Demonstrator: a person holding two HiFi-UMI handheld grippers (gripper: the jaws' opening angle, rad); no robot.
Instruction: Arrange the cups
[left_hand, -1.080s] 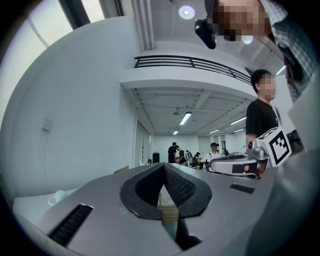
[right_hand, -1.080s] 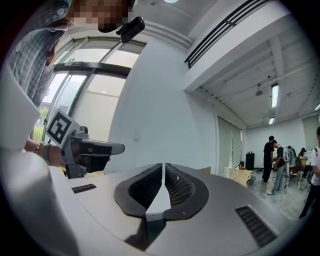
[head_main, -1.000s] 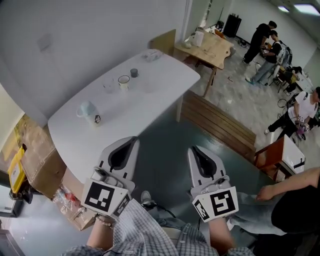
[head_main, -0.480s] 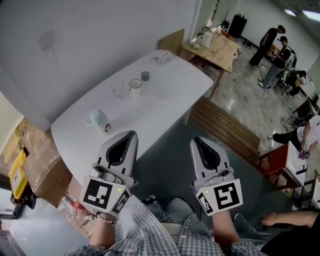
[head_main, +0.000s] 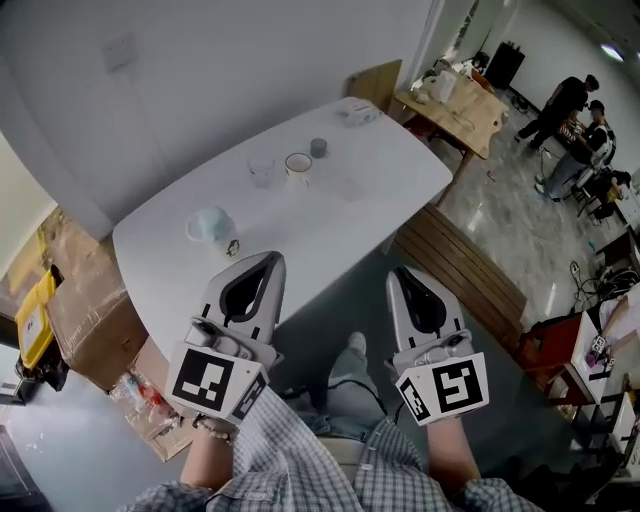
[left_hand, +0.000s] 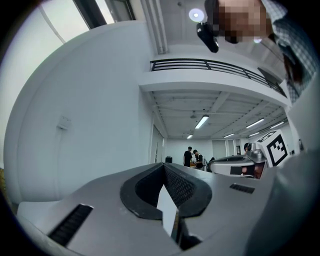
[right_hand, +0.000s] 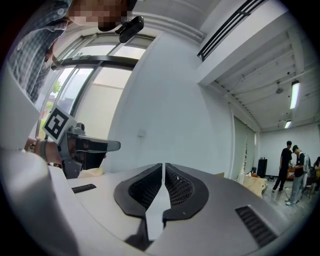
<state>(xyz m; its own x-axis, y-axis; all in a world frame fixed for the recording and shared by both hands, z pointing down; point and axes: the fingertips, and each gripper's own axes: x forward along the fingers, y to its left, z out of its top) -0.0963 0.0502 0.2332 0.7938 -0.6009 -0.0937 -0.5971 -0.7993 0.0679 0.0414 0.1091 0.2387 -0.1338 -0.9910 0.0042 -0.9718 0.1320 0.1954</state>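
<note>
On the white table (head_main: 330, 215) stand a pale mug (head_main: 210, 224), a clear glass (head_main: 262, 168), a white cup with a dark rim (head_main: 298, 164) and a small grey cup (head_main: 318, 147). A clear object (head_main: 358, 113) lies at the far end. My left gripper (head_main: 274, 258) is shut and empty, its tip over the table's near edge just short of the mug. My right gripper (head_main: 401, 271) is shut and empty, above the floor off the table's near right side. In both gripper views the jaws meet, left gripper (left_hand: 163, 165) and right gripper (right_hand: 163, 165), with no cup visible.
A small dark object (head_main: 232, 247) sits beside the mug. Cardboard boxes (head_main: 90, 320) stand left of the table. A wooden bench (head_main: 462, 272) lies right of it. A wooden table (head_main: 458, 103) and several people (head_main: 572, 108) are far off at the right.
The table and cups have come nearer in the head view. Both grippers stay shut and have edged toward the table's near edge. A person seated at the lower right has dropped out of view.
</note>
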